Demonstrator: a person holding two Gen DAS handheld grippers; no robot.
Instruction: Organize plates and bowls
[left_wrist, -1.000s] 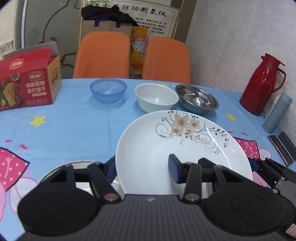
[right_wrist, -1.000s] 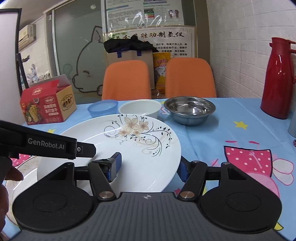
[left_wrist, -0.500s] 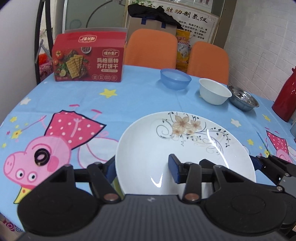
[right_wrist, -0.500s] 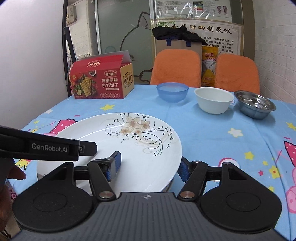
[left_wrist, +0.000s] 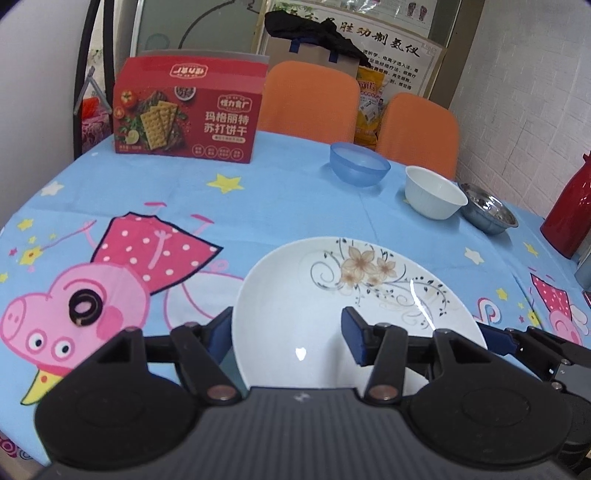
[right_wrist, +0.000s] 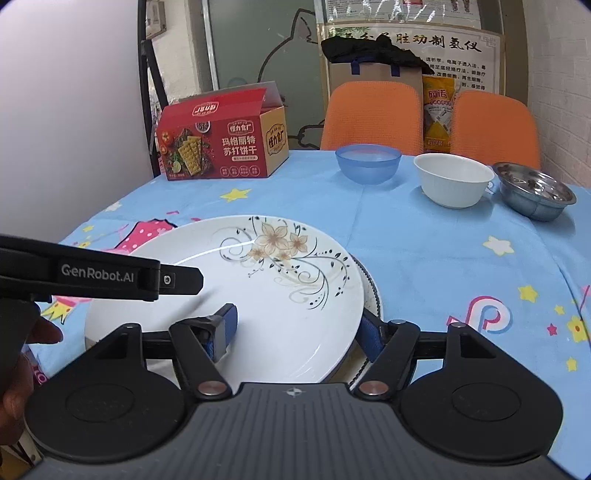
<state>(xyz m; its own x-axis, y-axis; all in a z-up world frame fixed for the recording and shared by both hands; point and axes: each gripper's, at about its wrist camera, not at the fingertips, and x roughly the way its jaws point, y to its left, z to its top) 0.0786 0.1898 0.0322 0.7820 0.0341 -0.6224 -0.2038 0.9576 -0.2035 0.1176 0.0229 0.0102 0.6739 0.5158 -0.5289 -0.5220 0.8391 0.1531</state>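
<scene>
Left wrist view: the left gripper (left_wrist: 286, 332) has its jaws pinching the left rim of the white floral plate (left_wrist: 354, 306), one blue pad under the rim and the other on the upper face. The plate is round, so it has no long axis; its flower print lies on the far side, away from both cameras. It is low over the blue cartoon tablecloth (left_wrist: 258, 206), near the front edge. This view alone shows the pink pig print with a small black ring (left_wrist: 84, 306) on it, at far left. Behind stand the red cracker box (left_wrist: 186, 114), then the blue bowl (left_wrist: 360, 168), the white bowl (left_wrist: 436, 197), the steel bowl (left_wrist: 487, 212) and, at the right edge, a red thermos (left_wrist: 569, 218). The bowls make a row, near one another; whether they touch I cannot tell.

In the right wrist view, the right gripper (right_wrist: 295, 330) has its jaws pinching the right rim of the same plate, again one pad over and one under. Only here a second plate (right_wrist: 371, 291) shows, as a grey patterned rim under the right edge of the floral one; if the two touch I cannot tell. At left the body of the other gripper carries the words "GenRobot.AI" (right_wrist: 98, 277). The box has Chinese writing, and the wall sign (right_wrist: 439, 42) behind the two orange chairs (right_wrist: 373, 114) too.
</scene>
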